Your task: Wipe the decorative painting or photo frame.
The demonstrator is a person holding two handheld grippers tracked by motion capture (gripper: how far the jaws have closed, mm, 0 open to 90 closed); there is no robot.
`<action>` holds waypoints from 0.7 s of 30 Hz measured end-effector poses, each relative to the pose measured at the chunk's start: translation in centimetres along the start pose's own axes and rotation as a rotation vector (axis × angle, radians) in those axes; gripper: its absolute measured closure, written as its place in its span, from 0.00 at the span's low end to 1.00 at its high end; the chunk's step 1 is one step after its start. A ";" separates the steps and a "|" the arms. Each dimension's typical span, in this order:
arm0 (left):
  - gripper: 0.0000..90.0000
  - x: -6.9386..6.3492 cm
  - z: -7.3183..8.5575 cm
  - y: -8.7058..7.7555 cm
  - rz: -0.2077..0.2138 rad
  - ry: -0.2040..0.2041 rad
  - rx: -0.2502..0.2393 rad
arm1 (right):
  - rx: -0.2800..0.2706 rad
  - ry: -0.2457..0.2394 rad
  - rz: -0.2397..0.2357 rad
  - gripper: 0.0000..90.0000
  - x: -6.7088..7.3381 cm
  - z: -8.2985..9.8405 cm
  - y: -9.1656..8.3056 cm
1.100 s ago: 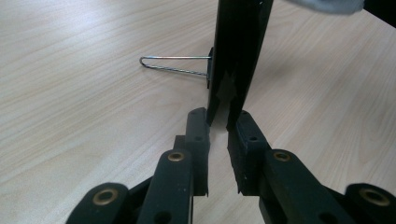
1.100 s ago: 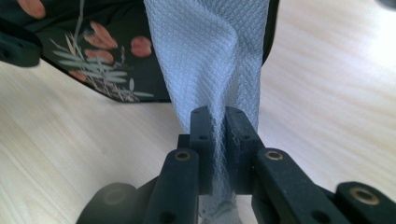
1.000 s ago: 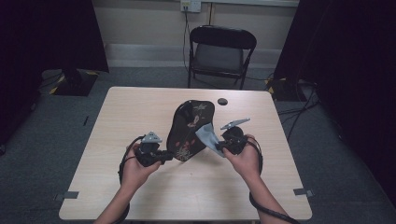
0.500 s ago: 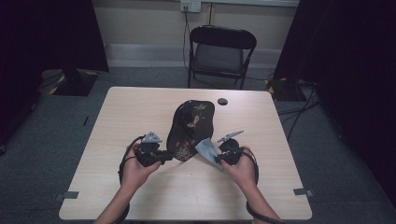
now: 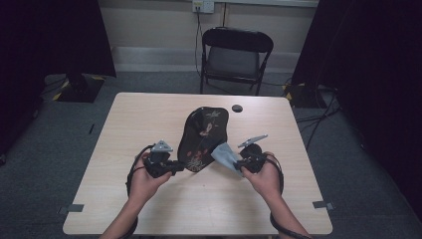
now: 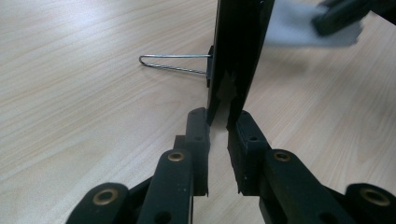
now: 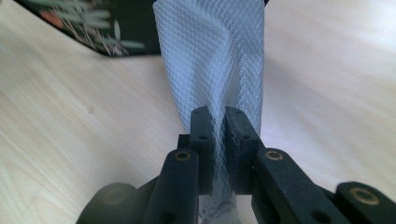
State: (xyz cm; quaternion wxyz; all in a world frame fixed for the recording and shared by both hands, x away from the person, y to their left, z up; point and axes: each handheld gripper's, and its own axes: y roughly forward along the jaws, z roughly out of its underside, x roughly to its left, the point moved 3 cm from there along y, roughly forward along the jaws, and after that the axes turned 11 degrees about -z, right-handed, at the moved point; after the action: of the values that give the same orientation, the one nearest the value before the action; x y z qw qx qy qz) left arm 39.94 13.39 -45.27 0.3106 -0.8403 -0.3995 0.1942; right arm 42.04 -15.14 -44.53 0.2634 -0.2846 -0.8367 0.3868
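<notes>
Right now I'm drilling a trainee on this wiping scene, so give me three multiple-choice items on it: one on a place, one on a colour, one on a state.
1. Where is the small round black object? A beyond the tray B by the left hand C on the chair
2. What colour is the quilted cloth? A red B pale blue-grey C green
3. How is the black floral lacquered tray held? A lying flat B tilted on edge, clamped by the left gripper C hanging from the right gripper

A: it lies near the table's far edge. B: the right gripper view shows it. B: jaws pinch its rim.
</notes>
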 end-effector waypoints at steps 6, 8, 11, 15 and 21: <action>0.87 -0.1 0.0 0.0 -0.002 -0.003 -0.003 | -0.073 -0.025 0.025 0.92 0.2 -2.3 -4.4; 0.87 -0.1 0.0 0.0 -0.004 -0.003 -0.004 | -0.109 -0.026 0.028 0.92 0.3 -3.2 -5.9; 0.87 -0.1 0.0 0.0 -0.003 0.002 -0.002 | -0.135 -0.044 0.045 0.92 0.7 -4.6 -7.7; 0.87 -0.1 0.0 0.0 -0.002 0.003 -0.002 | -0.172 -0.073 0.037 0.92 1.8 -7.0 -9.3; 0.87 -0.1 0.1 0.0 0.000 0.001 -0.004 | -0.189 -0.106 0.024 0.92 2.9 -9.0 -9.4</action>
State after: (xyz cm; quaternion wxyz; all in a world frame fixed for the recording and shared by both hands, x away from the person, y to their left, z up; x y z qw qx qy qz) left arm 39.86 13.36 -45.30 0.3092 -0.8410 -0.3999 0.1931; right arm 43.39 -13.70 -31.37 0.1861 -0.2972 -0.8788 0.3237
